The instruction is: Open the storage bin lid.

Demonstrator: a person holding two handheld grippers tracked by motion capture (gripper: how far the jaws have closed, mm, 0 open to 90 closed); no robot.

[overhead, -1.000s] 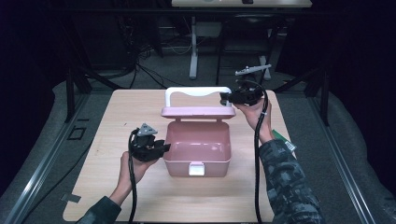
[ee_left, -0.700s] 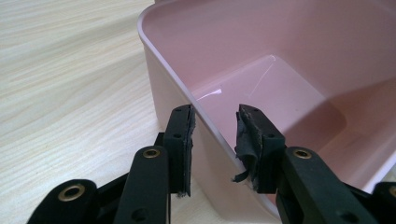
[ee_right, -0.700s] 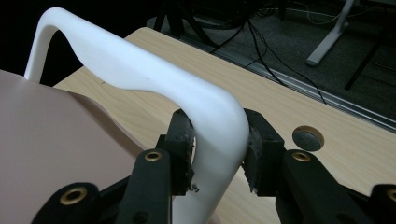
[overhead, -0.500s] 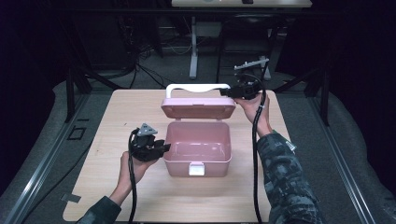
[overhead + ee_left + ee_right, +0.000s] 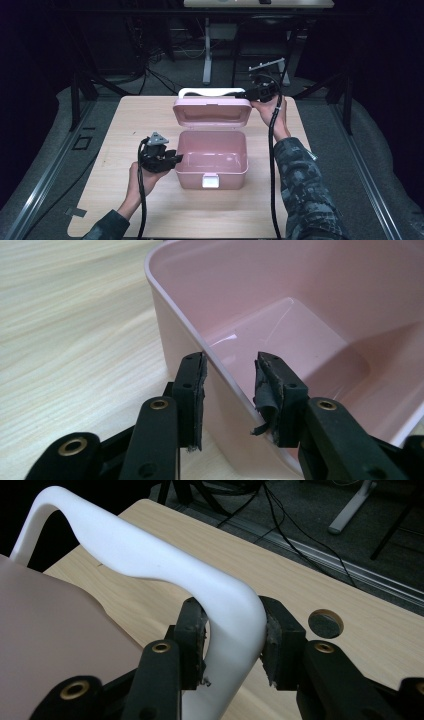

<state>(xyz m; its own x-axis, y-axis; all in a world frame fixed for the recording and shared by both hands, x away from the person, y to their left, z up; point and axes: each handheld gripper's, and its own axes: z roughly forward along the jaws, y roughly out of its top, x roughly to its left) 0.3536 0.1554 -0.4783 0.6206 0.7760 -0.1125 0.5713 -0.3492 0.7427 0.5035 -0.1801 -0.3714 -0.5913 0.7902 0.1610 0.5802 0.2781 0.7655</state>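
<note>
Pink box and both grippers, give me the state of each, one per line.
Pink box: empty, upright on the table.
Lid: raised open.
White handle: clamped at its corner.
Right gripper: shut on the white handle.
Left gripper: open, jaws straddling the box's wall.

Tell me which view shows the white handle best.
The right gripper view: the white handle sits close up, pinched between the right gripper. The high view shows it small behind the lid.

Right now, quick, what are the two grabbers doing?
Left gripper: open, one jaw on each side of the pink box wall, not squeezing it.
Right gripper: shut on the white handle of the raised lid.
</note>
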